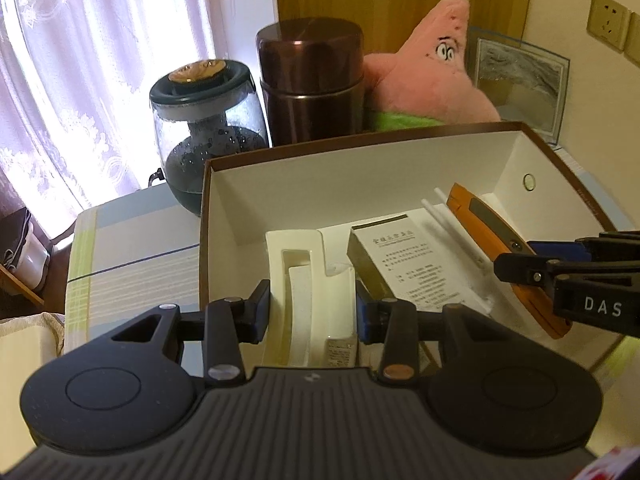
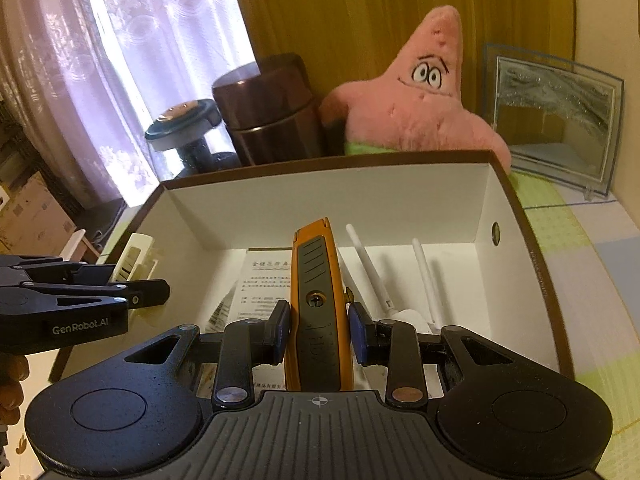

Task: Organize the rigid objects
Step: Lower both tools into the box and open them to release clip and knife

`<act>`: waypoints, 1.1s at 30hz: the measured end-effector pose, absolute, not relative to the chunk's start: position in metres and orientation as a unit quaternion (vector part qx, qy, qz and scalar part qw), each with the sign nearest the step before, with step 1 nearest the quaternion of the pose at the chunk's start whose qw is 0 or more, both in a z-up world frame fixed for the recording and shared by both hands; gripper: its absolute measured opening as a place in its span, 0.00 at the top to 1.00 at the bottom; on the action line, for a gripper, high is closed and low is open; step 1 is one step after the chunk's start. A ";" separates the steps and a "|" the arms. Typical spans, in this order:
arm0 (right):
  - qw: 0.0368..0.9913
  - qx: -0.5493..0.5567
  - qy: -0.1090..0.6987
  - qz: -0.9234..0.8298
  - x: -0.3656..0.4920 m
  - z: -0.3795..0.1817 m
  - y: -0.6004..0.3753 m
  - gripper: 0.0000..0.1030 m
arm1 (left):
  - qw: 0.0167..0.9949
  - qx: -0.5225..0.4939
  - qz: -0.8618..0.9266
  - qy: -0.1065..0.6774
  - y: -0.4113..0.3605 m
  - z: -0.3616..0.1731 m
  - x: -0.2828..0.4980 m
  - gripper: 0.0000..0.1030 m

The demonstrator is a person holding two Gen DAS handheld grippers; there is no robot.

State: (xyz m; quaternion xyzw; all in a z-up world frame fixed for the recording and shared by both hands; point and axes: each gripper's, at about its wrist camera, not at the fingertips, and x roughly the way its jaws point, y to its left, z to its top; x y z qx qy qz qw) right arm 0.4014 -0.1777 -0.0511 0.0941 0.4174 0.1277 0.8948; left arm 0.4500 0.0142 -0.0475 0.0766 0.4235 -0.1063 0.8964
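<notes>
An open brown box with white inside walls (image 1: 320, 184) (image 2: 320, 204) stands on the table. My left gripper (image 1: 312, 312) is shut on a cream plastic holder (image 1: 304, 280) and holds it over the box's near left part; the holder also shows in the right wrist view (image 2: 134, 258). My right gripper (image 2: 318, 332) is shut on an orange and grey utility knife (image 2: 316, 280), held over the box; the knife also shows in the left wrist view (image 1: 492, 236). A printed booklet (image 1: 404, 260) and white antenna-like rods (image 2: 370, 268) lie inside the box.
Behind the box stand a glass jar with a dark lid (image 1: 204, 120), a brown thermos (image 1: 312, 76), a pink starfish plush (image 2: 420, 92) and a glass picture frame (image 2: 556, 120). A curtain (image 1: 80, 60) hangs at the left. A checked cloth (image 2: 600, 260) covers the table.
</notes>
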 end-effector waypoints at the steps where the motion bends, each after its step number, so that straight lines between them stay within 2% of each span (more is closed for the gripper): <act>1: 0.894 0.095 0.419 0.127 0.403 -0.053 -0.177 0.73 | 0.895 0.077 -0.106 0.426 0.014 -0.050 0.453 0.65; 14: 0.886 0.098 0.438 0.114 0.420 -0.071 -0.173 0.73 | 0.890 0.084 -0.106 0.436 0.013 -0.069 0.479 0.65; 18: 0.885 0.099 0.442 0.110 0.422 -0.074 -0.173 0.73 | 0.890 0.084 -0.113 0.435 0.013 -0.069 0.479 0.59; 33: 0.885 0.108 0.438 0.111 0.428 -0.078 -0.172 0.72 | 0.888 0.076 -0.115 0.438 0.015 -0.070 0.474 0.57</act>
